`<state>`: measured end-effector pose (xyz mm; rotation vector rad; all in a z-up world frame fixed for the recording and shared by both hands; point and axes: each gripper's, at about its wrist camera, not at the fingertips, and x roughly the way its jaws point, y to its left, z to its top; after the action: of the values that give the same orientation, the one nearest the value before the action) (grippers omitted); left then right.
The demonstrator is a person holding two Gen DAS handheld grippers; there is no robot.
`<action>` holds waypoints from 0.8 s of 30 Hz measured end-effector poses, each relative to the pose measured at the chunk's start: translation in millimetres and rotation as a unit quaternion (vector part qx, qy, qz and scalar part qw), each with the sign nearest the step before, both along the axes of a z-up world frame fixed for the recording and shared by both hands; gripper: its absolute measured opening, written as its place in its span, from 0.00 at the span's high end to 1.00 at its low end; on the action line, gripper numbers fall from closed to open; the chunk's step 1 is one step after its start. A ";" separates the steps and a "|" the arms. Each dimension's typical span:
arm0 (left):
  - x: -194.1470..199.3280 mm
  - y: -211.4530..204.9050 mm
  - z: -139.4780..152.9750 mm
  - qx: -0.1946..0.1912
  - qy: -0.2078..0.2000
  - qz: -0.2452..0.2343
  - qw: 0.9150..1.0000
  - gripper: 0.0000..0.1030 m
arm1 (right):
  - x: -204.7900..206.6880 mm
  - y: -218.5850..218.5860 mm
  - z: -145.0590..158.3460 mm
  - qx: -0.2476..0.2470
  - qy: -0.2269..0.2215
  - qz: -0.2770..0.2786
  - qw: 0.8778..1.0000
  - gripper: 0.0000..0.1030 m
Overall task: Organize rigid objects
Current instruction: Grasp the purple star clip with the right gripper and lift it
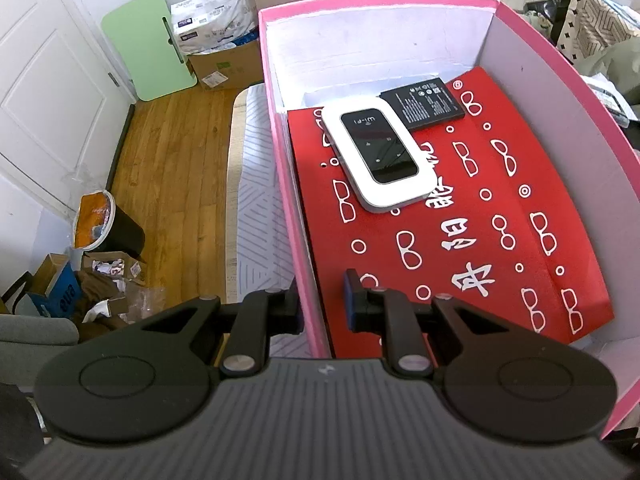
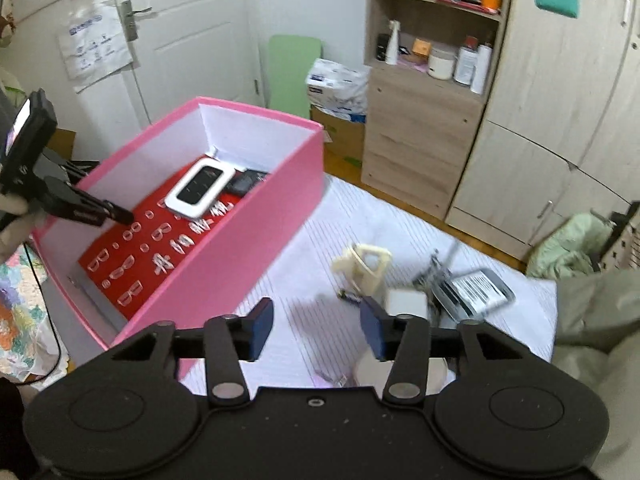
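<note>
Left wrist view: the left hand-held gripper (image 1: 322,300) clamps the near-left wall of the pink cardboard box (image 1: 276,128) containing a white plastic Wi-Fi router (image 1: 378,154), while the right hand-held gripper (image 2: 316,332) stands half-open, empty.

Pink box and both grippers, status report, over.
Left gripper shut on pink cardboard box wall. Right gripper open, empty, above white patterned cloth. White Wi-Fi router, black battery already boxed. Small cream and white items left outside.
</note>
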<state>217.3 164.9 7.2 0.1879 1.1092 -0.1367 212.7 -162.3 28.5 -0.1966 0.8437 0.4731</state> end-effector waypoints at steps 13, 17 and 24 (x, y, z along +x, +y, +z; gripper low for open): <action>0.1 0.1 0.4 -0.001 0.000 0.003 1.000 0.85 | -12.0 -24.4 -61.5 -0.033 0.052 -0.016 0.998 0.46; 0.5 -1.0 -0.1 0.004 0.001 0.001 1.000 0.85 | -13.7 -26.9 -73.8 0.006 0.079 -0.009 0.997 0.46; 0.3 -1.1 -0.5 0.003 0.001 0.002 1.000 0.85 | -18.9 -8.5 -81.1 -0.005 0.064 0.021 0.998 0.47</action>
<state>217.6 163.8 6.7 0.1919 1.1111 -0.1306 193.8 -170.8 -52.6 -0.1961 0.9688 0.5257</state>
